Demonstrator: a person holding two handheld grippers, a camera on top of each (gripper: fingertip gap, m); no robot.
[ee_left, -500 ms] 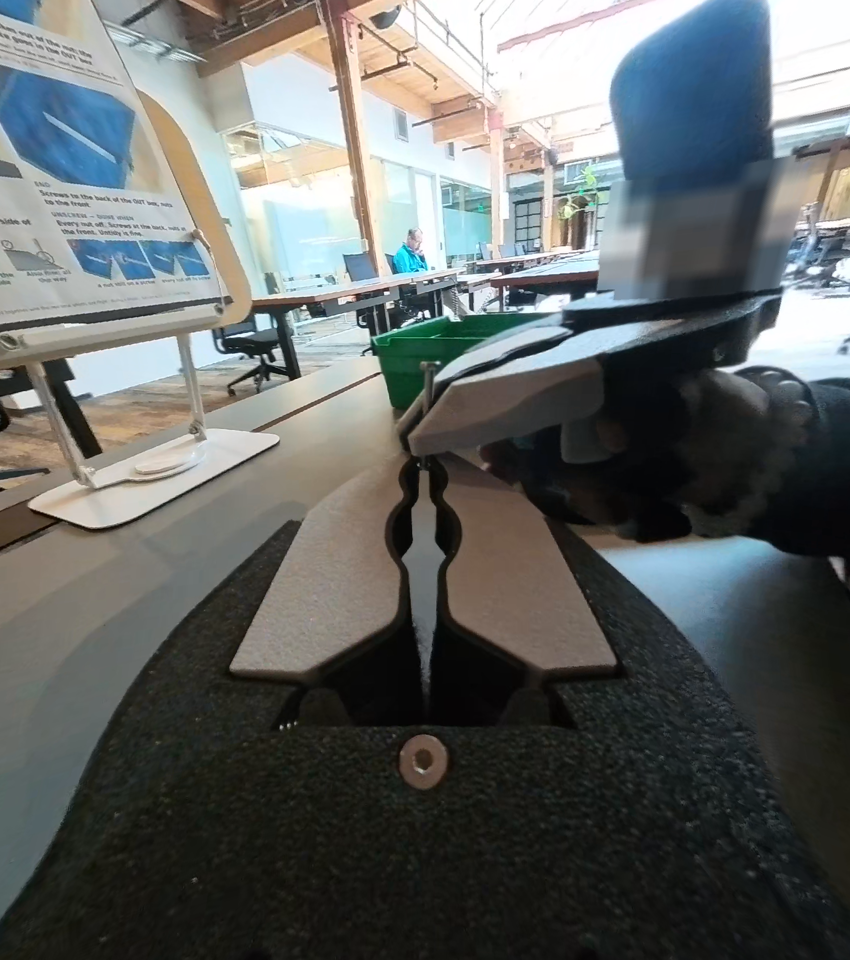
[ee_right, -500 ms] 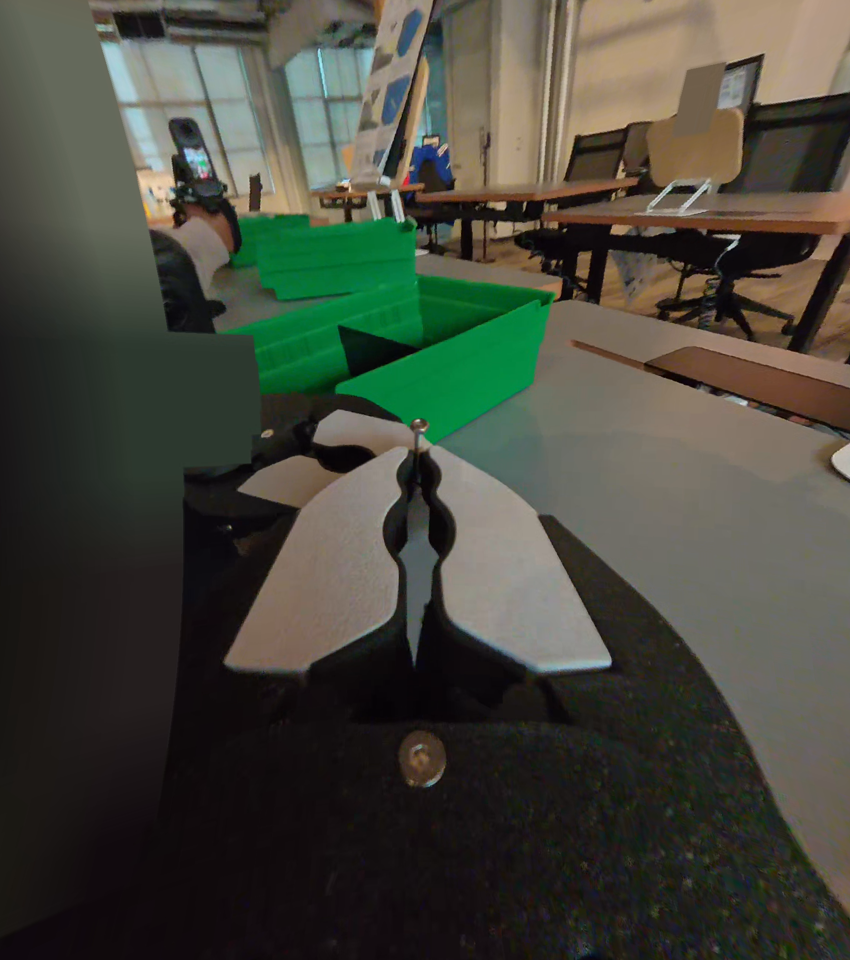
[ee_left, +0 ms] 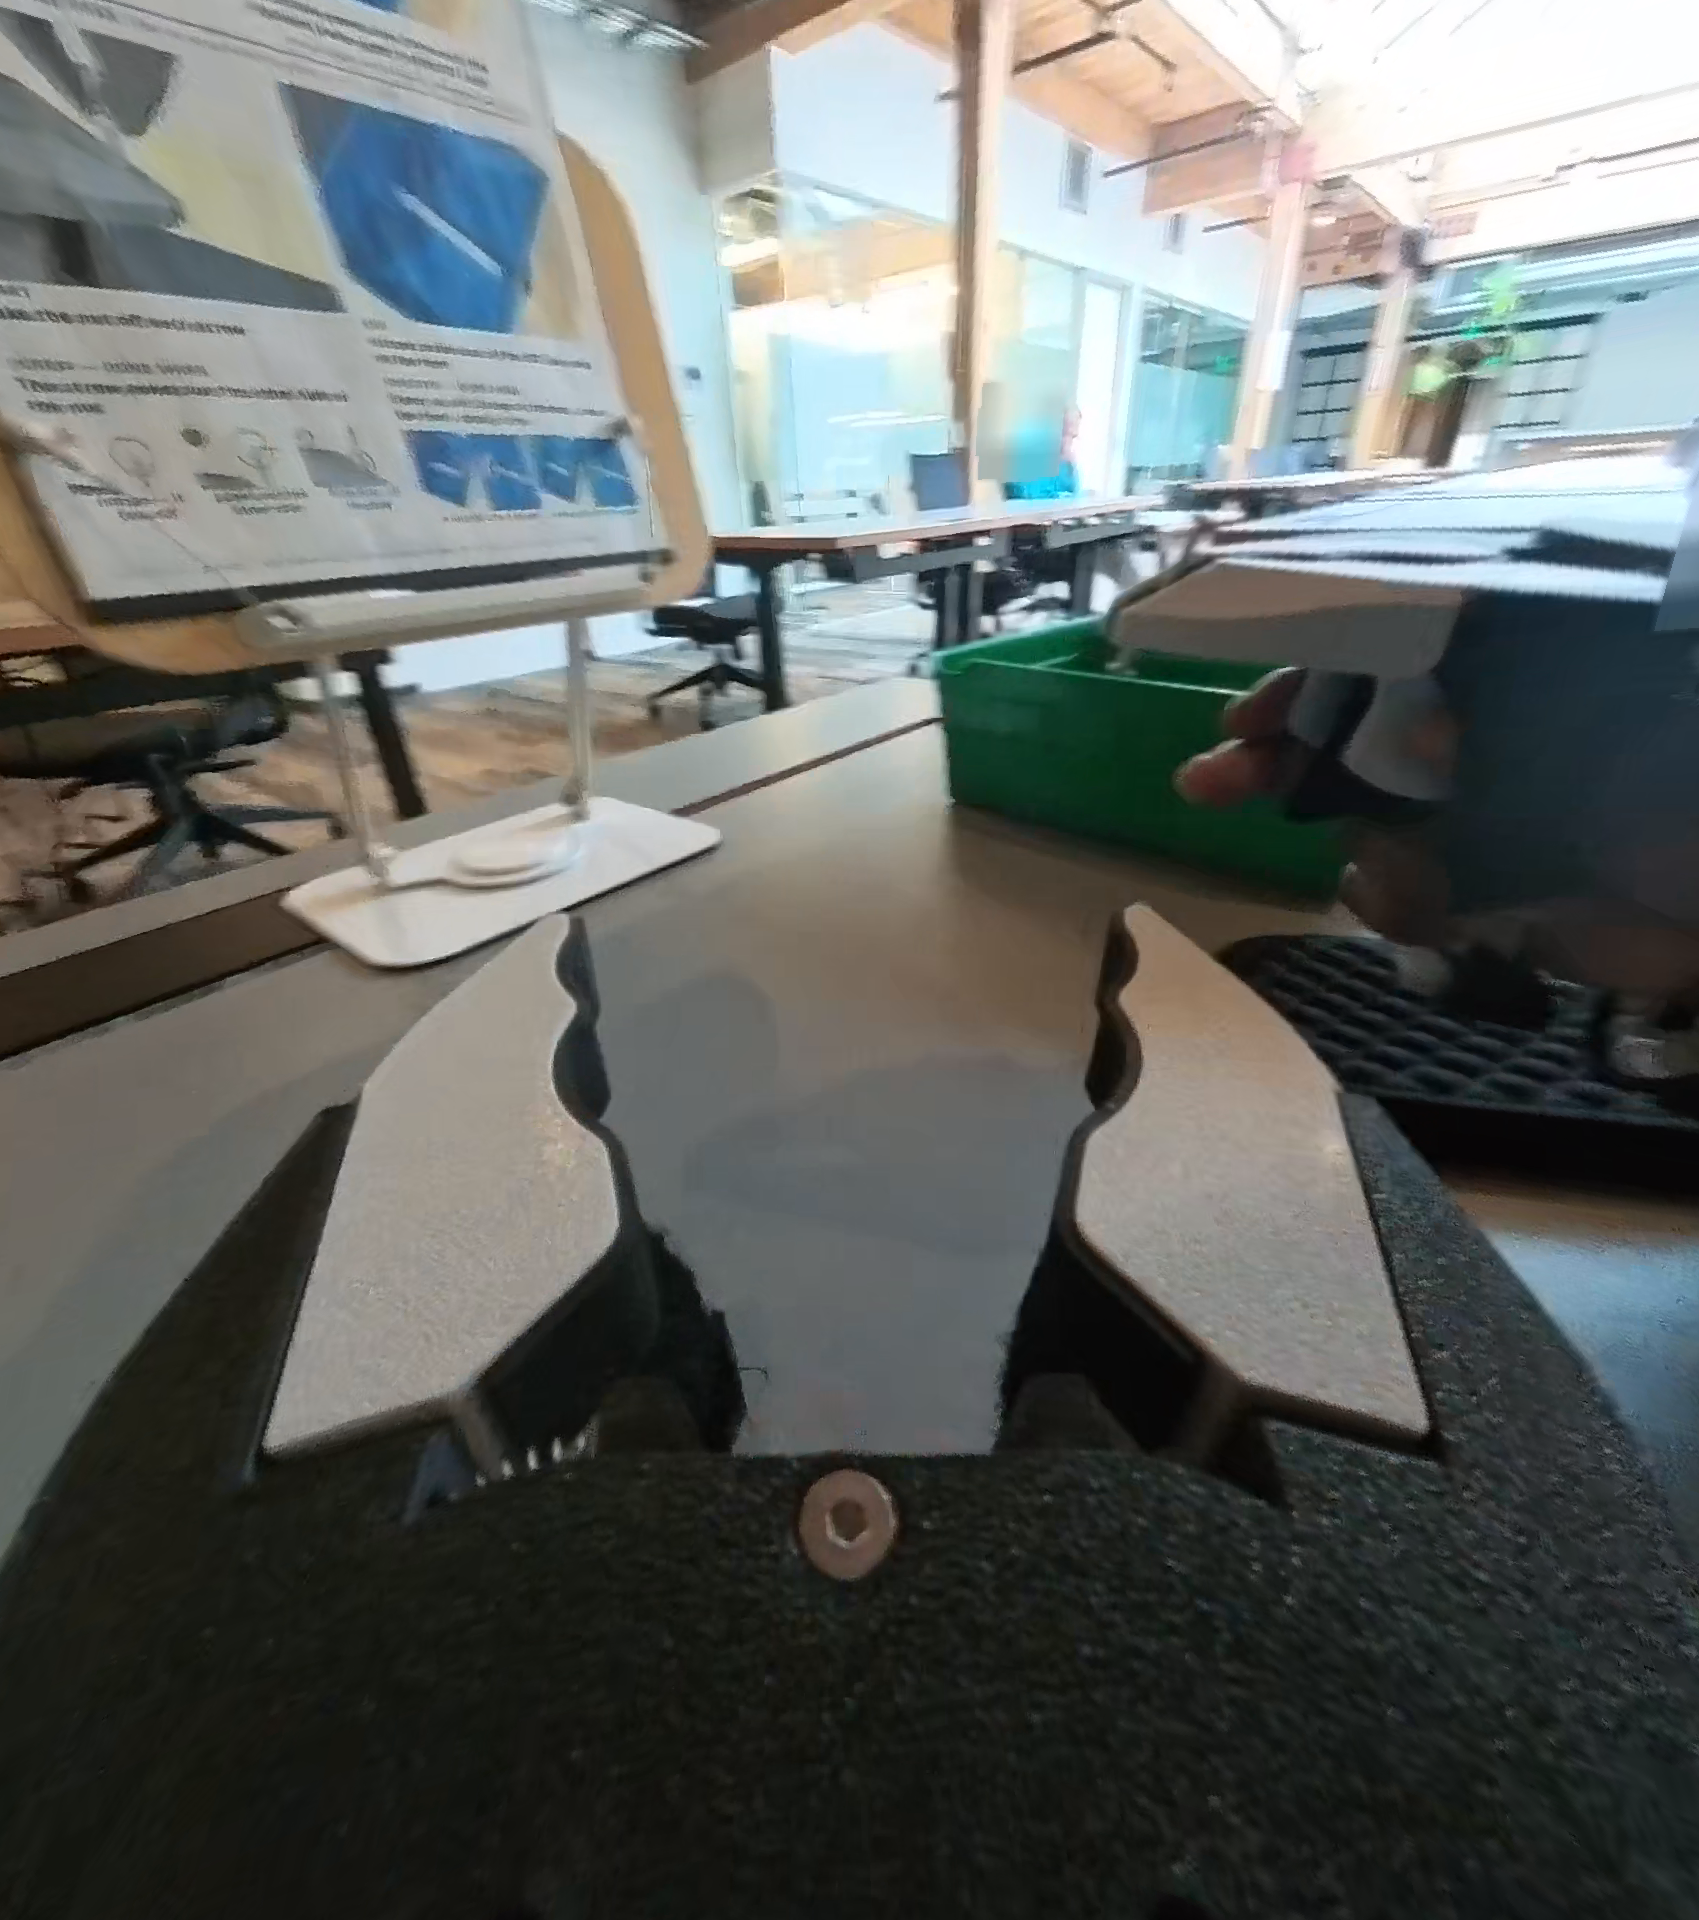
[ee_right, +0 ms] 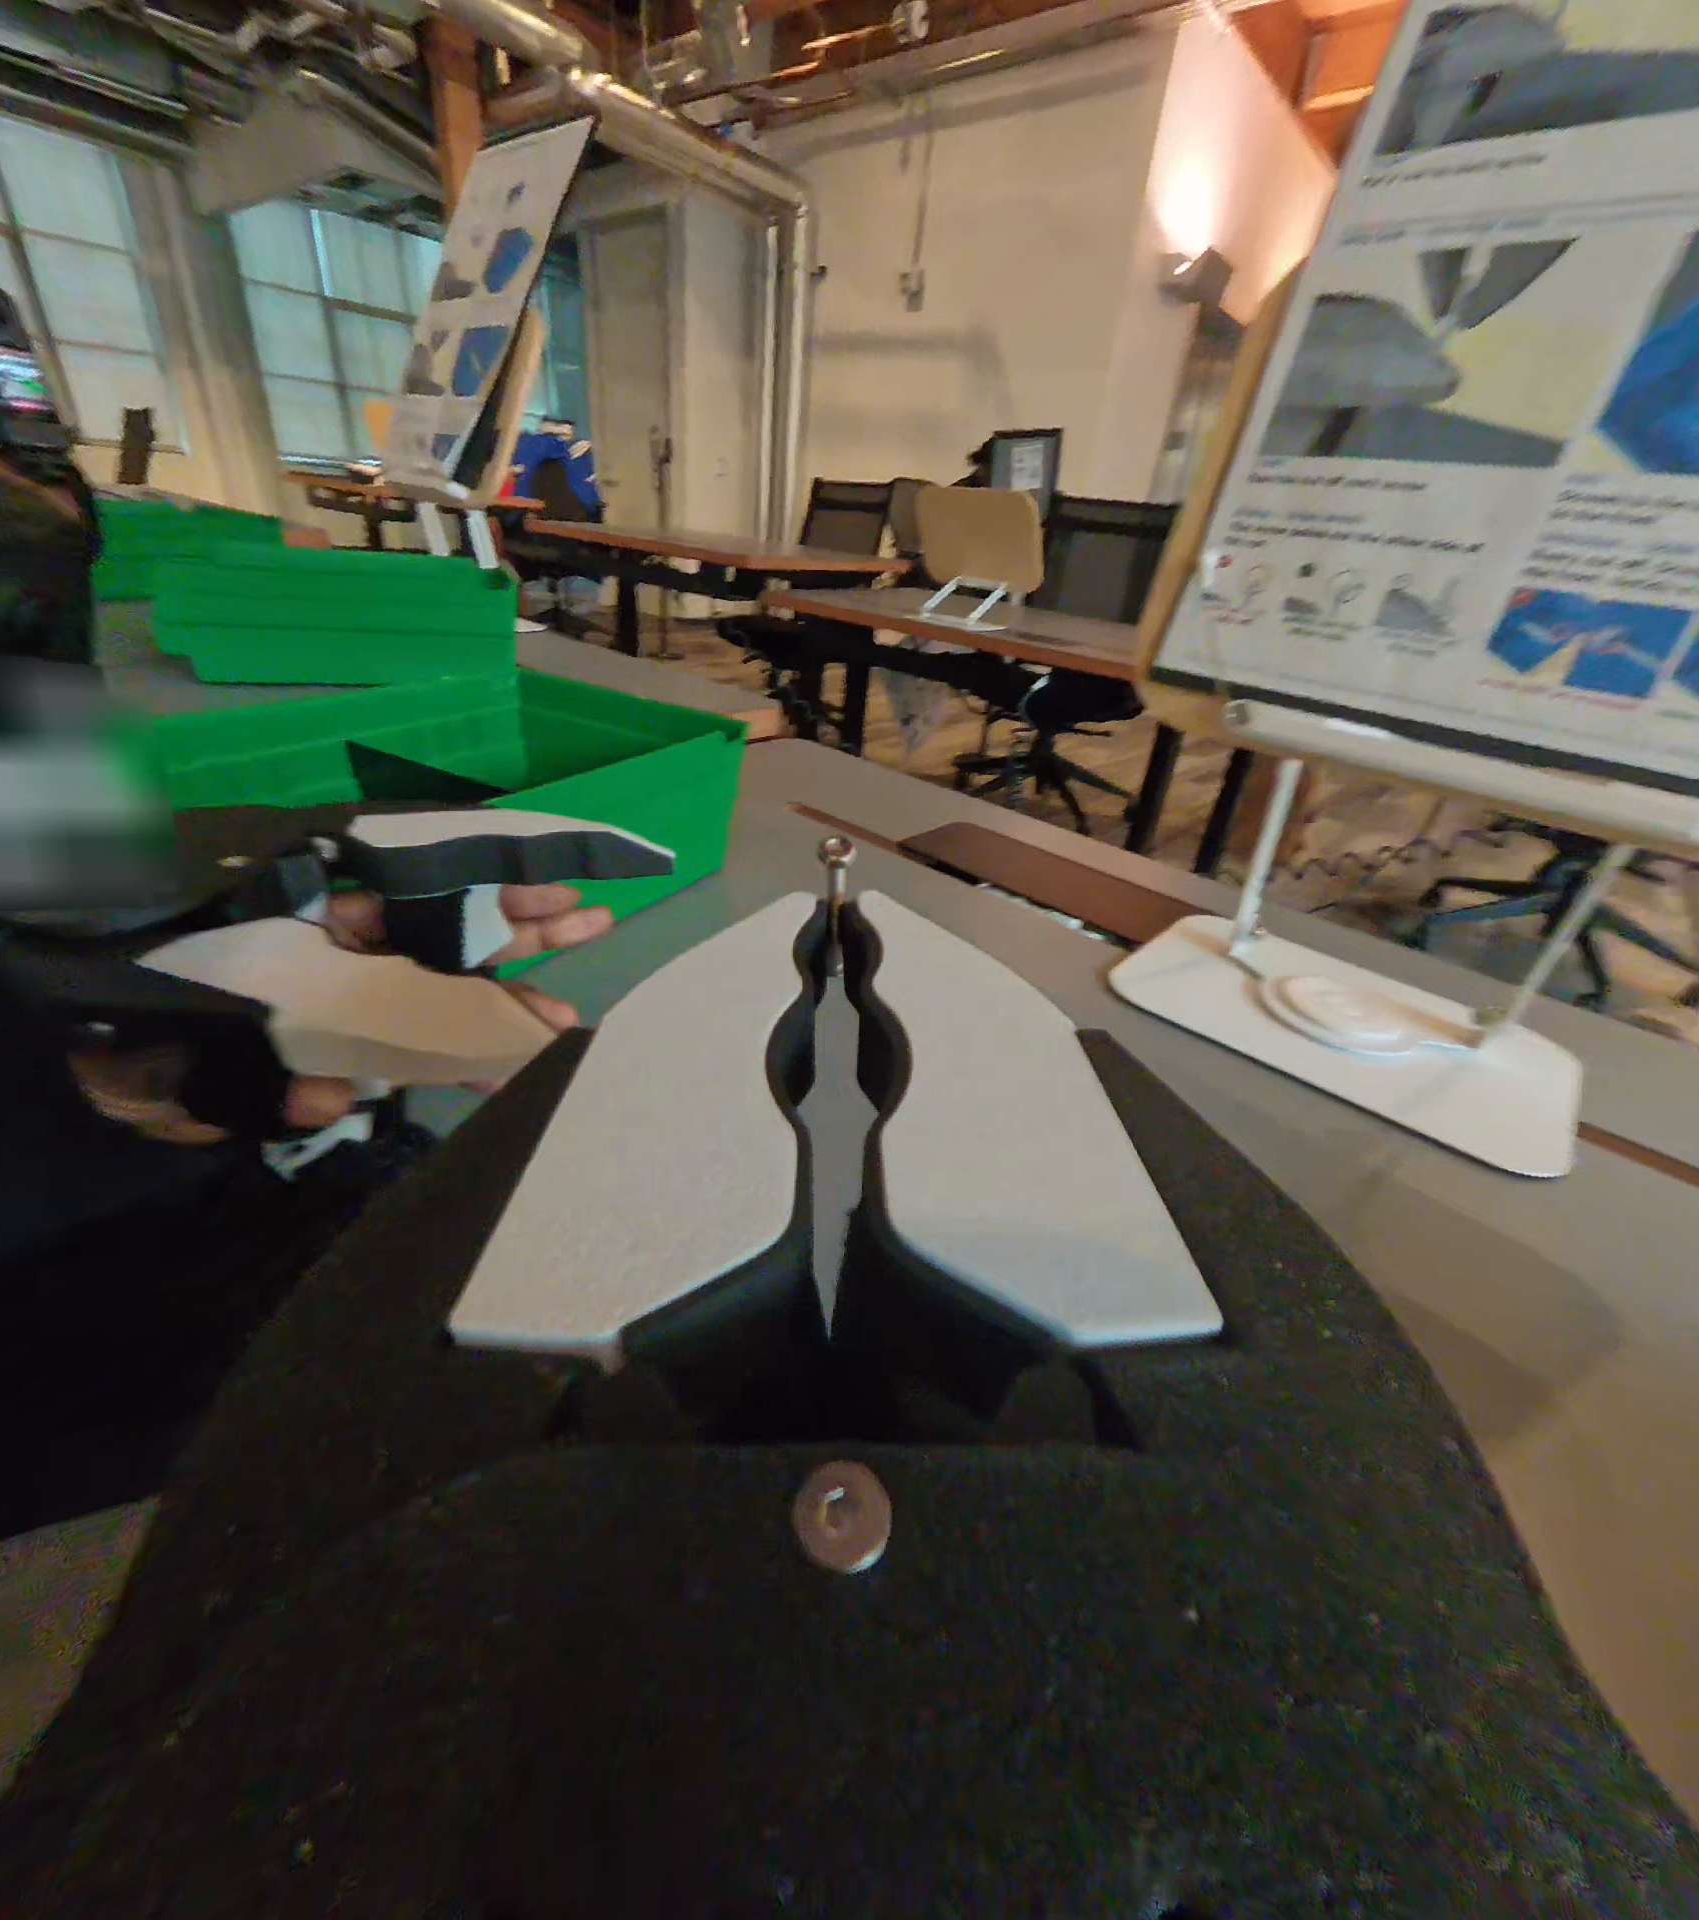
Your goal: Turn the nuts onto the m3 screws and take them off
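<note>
Grey tabletop (ee_right: pixel 1603 1382) in an open office carried the work, with a green bin (ee_right: pixel 616 790) at far left and a white instruction stand (ee_right: pixel 1344 1049) at right. From the task's thing outward: the screw (ee_right: pixel 834 883) stood upright at the tips of your right gripper (ee_right: pixel 837 935), head up, shank running down between the two pads, which were pressed together on it. Its long axis was close to vertical and crosswise to the fingers. I could not make out a nut on the shank.

Your left gripper (ee_left: pixel 840 945) had its fingers spread wide with only bare tabletop showing between them. In the right wrist view it sat to the left of the screw, near but not touching, turned on its side so that one finger lay above the other.

Judgement: the next approach turns on that offset. The screw lay to the right of the left gripper, so that gripper would have to travel rightward to meet the exposed shank or head. A black mesh mat (ee_left: pixel 1447 1049) lay on the table just right of the left gripper.
</note>
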